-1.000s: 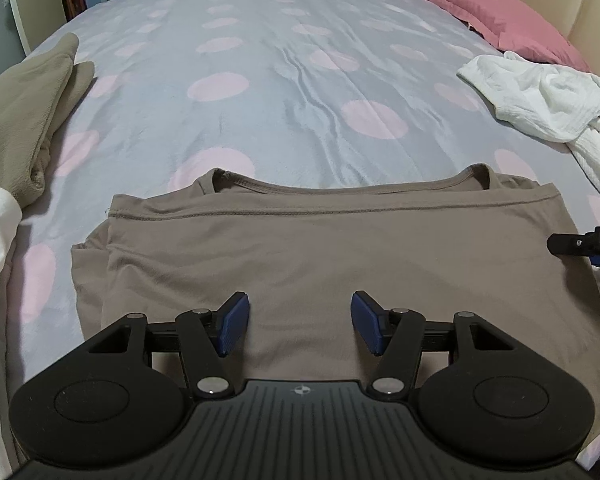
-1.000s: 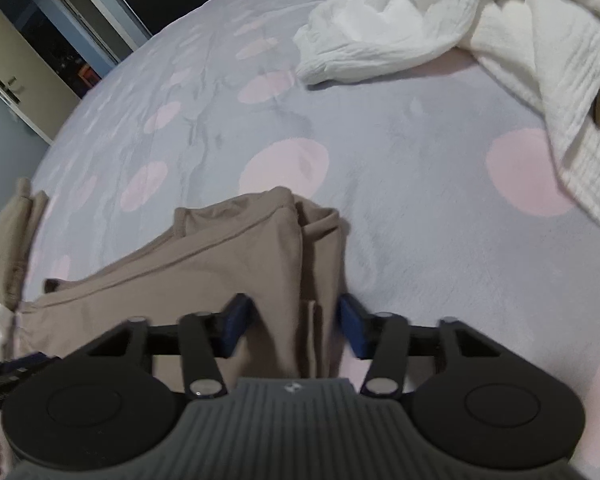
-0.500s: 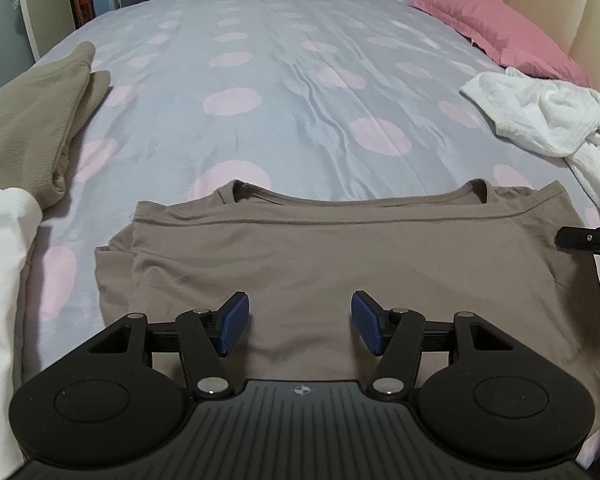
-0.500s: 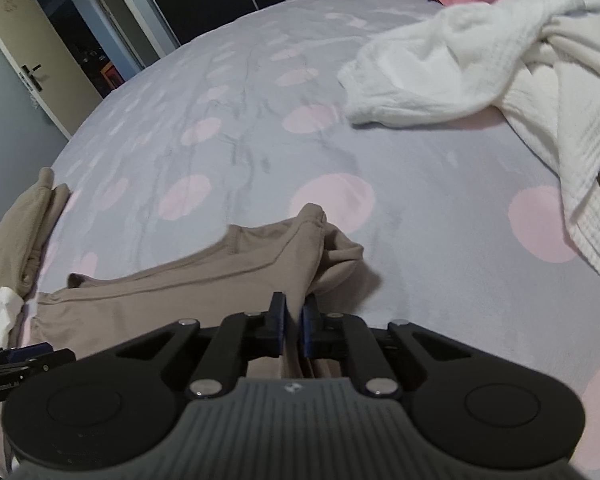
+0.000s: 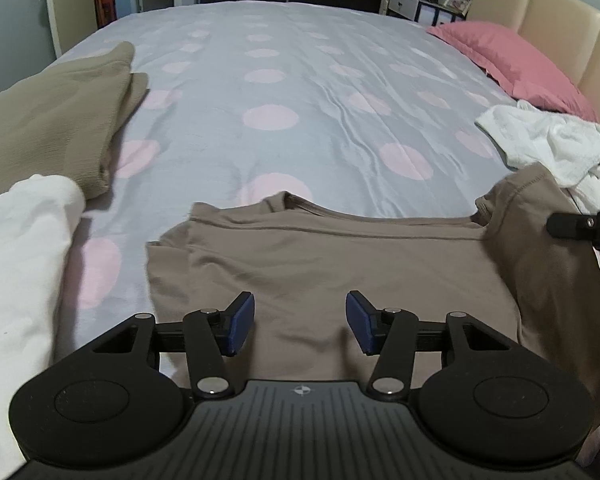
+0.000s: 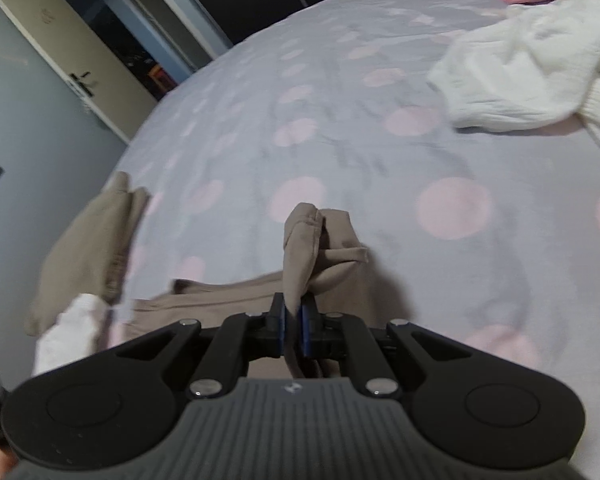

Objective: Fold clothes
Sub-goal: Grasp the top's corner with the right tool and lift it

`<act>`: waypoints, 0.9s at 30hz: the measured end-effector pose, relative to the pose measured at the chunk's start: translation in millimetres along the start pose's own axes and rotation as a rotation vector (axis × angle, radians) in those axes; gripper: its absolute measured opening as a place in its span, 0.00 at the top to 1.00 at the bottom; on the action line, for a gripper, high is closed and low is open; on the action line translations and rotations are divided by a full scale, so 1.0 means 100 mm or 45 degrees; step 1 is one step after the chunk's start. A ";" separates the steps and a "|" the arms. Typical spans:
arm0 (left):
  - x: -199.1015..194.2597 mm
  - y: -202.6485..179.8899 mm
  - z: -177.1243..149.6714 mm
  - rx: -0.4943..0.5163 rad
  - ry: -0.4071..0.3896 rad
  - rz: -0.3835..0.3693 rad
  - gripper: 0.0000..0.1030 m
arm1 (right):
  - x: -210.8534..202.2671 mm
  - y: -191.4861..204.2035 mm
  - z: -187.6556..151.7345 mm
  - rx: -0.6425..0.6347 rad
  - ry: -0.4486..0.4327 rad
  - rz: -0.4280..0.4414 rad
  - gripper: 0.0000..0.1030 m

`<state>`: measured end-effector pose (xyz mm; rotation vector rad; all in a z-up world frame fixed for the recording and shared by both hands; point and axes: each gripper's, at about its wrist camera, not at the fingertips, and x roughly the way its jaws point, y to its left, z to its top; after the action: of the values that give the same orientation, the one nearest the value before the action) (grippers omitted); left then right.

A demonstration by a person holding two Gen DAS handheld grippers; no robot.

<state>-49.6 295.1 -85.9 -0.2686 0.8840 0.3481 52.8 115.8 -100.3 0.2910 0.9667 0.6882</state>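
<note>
At the far left of the left wrist view, a white cloth [image 5: 20,256] is lying at the near edge of the bed [image 5: 300,92], with a folded khaki garment [image 5: 56,120] just behind it. The left hand-held gripper [image 5: 300,322] is hanging over the tan shirt [image 5: 320,264] with its blue pads [image 5: 240,322] spread apart, having just been closing a little; the fabric is lying under the gap, not pressed by either pad. The shirt is lying spread across the near part of the bed, neckline toward the far side. Its right edge is rising off the bed, where the right hand-held gripper [image 6: 293,326] is pinching a bunched fold of it between pressed-together pads and holding that fold up. Farther right, a crumpled white garment [image 5: 548,144] is lying beside the shirt, and a pink pillow [image 5: 512,60] is resting against the headboard [image 5: 552,28].
</note>
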 end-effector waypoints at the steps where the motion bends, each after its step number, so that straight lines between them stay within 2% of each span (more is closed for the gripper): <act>1: -0.02 0.04 -0.01 -0.007 -0.005 -0.003 0.53 | 0.02 0.07 0.01 0.002 0.005 0.022 0.92; 4: -0.09 0.16 -0.03 -0.029 -0.019 -0.013 0.56 | 0.10 0.29 0.04 0.022 0.030 0.094 0.92; 7: -0.15 0.26 -0.04 -0.054 -0.024 -0.035 0.65 | 0.21 0.53 0.05 0.043 0.058 0.158 0.92; 8: -0.16 0.28 -0.04 -0.055 -0.026 -0.046 0.72 | 0.26 0.62 0.05 0.041 0.064 0.174 0.92; 9: -0.18 0.31 -0.04 -0.056 -0.032 -0.048 0.74 | 0.30 0.71 0.04 0.036 0.071 0.189 0.92; 18: -0.25 0.57 -0.04 -0.124 -0.055 -0.025 0.76 | 0.91 1.32 -0.11 0.043 0.202 0.303 0.92; 27: -0.25 0.74 -0.10 -0.149 -0.040 0.015 0.76 | 1.54 1.53 -0.29 0.013 0.302 0.285 0.92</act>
<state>-101.1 354.6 -78.8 -0.3651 0.8360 0.4146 25.2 330.3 -137.9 0.3349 1.1747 0.9374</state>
